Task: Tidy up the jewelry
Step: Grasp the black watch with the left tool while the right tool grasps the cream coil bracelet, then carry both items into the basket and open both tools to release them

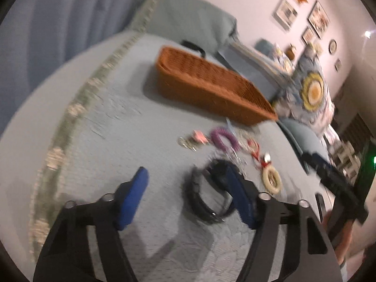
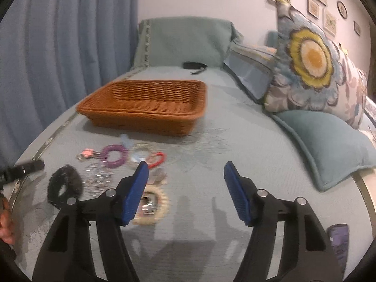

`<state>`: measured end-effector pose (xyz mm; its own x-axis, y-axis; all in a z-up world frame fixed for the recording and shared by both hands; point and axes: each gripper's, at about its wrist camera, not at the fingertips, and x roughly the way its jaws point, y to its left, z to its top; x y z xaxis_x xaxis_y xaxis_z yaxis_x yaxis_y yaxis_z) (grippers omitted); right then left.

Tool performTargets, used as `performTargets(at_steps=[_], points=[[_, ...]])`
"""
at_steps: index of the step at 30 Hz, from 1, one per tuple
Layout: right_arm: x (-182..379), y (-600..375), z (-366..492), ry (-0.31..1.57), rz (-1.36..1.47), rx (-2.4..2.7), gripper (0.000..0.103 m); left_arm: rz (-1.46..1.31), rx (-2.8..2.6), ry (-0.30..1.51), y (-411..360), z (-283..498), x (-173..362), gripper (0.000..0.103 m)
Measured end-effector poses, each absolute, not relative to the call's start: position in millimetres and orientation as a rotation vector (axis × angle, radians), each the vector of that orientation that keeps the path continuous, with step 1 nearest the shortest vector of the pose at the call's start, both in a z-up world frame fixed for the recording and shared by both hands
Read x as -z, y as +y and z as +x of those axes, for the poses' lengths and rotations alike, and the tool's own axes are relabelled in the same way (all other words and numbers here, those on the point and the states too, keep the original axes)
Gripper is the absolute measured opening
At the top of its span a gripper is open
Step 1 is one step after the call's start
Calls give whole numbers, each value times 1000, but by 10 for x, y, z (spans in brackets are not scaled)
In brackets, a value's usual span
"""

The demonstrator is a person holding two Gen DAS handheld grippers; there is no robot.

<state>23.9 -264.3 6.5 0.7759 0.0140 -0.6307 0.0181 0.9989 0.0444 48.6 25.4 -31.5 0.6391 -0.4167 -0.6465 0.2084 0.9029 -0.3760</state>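
Note:
Jewelry lies on the pale blue bedspread in front of an empty brown wicker basket (image 1: 206, 84) (image 2: 150, 103). There is a black bracelet (image 1: 204, 195) (image 2: 64, 185), a purple coil ring (image 1: 225, 138) (image 2: 114, 156), a cream ring (image 1: 271, 179) (image 2: 150, 203), a red bangle (image 2: 157, 159), a pink star charm (image 2: 85, 152) and silver chains (image 2: 97, 179). My left gripper (image 1: 185, 178) is open, its right finger over the black bracelet. My right gripper (image 2: 186, 171) is open and empty above the bedspread, its left finger over the cream ring.
Floral and teal pillows (image 2: 312, 70) lie to the right of the basket. A blue curtain (image 2: 58, 35) hangs on the left. A black strap (image 2: 193, 65) lies behind the basket. A phone (image 2: 339, 242) lies at the right near the bed's edge.

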Motion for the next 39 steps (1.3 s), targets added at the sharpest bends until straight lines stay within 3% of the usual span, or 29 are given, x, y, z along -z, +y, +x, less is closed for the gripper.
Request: performTargets(at_steps=[1, 8, 13, 21, 23, 30, 31, 39], points=[[-53, -2734, 258, 702, 78, -1, 62, -268, 367, 816, 192, 505, 354, 53], [190, -2675, 355, 836, 131, -142, 41, -228, 363, 879, -25, 561, 515, 38], [308, -2491, 390, 886, 41, -125, 30, -213, 342, 884, -36, 582, 530, 36], [426, -2314, 485, 902, -44, -100, 29, -178, 322, 886, -26, 544, 515, 34], [427, -2266, 485, 892, -42, -112, 12, -157, 314, 882, -53, 534, 521, 34], [355, -2299, 434, 861, -26, -111, 9, -87, 294, 870, -122, 506, 513, 18], [320, -2319, 422, 850, -20, -108, 9, -91, 290, 865, -107, 502, 511, 10], [100, -2473, 348, 767, 40, -111, 9, -166, 309, 803, -33, 427, 416, 10]])
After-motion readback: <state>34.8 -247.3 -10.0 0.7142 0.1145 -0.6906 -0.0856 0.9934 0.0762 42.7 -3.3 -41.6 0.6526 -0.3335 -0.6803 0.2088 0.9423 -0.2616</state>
